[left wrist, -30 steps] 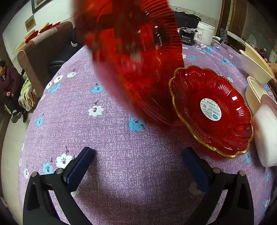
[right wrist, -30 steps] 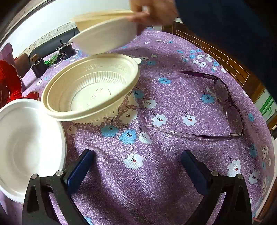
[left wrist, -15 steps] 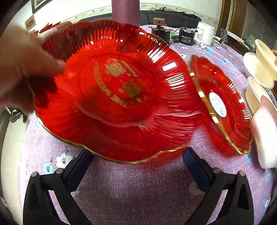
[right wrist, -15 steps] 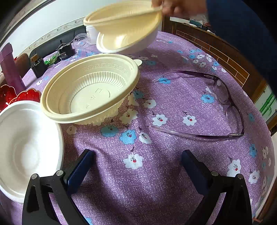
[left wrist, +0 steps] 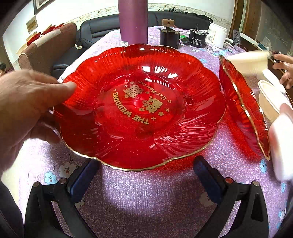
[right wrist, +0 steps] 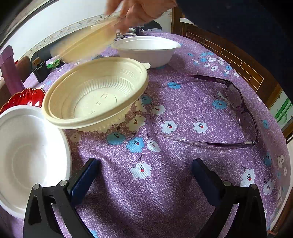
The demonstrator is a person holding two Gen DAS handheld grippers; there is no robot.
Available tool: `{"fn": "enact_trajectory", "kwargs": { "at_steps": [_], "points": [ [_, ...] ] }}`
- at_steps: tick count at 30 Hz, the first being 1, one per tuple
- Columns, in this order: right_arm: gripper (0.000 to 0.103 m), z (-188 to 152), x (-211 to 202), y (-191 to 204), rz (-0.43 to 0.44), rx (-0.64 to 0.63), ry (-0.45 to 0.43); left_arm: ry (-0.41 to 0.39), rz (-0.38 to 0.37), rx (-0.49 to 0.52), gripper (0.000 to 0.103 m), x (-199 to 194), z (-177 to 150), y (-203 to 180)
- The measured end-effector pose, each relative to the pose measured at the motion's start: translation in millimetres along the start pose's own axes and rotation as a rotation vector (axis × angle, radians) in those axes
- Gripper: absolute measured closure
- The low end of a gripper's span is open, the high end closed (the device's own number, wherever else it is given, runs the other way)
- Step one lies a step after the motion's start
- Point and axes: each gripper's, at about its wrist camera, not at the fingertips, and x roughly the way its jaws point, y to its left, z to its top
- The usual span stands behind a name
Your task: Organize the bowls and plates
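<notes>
A red gold-rimmed plate [left wrist: 139, 108] with gold lettering lies on the purple cloth, a bare hand [left wrist: 23, 102] on its left rim. A second red plate [left wrist: 243, 109] lies to its right. My left gripper [left wrist: 144, 175] is open and empty just in front of the lettered plate. My right gripper [right wrist: 144, 174] is open and empty over the cloth. In the right wrist view a cream ribbed bowl [right wrist: 95, 93] sits ahead left, a white bowl [right wrist: 146, 49] behind it, a white bowl [right wrist: 27, 153] at the left. A hand [right wrist: 139, 11] holds a blurred cream bowl [right wrist: 87, 44] above.
Purple glasses [right wrist: 236, 109] lie open on the cloth to the right. A purple flask [left wrist: 132, 22], a dark box [left wrist: 169, 36], a battery unit and a white tub [left wrist: 218, 34] stand at the table's far side. A sofa and chair are beyond the table.
The hand has set the lettered red plate down flat in front of my left gripper. The other hand has put a white bowl down at the back and lifts the cream one away.
</notes>
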Motion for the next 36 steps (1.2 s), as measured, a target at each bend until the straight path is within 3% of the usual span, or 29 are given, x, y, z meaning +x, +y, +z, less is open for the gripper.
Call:
{"fn": "enact_trajectory", "kwargs": {
  "at_steps": [24,31,36],
  "points": [
    [0.0,0.5,0.0,0.8,0.0,0.0,0.0,0.0,0.0,0.0,0.0,-0.1,0.1,0.1],
    [0.0,0.3,-0.1,0.9,0.0,0.0,0.0,-0.03,0.037,-0.053,0.0,0.9,1.1,-5.2],
    [0.0,0.5,-1.2,-0.2,0.039,-0.054,0.023,-0.017,0.027,-0.045,0.0,-3.4,-3.8,-7.0]
  ]
}}
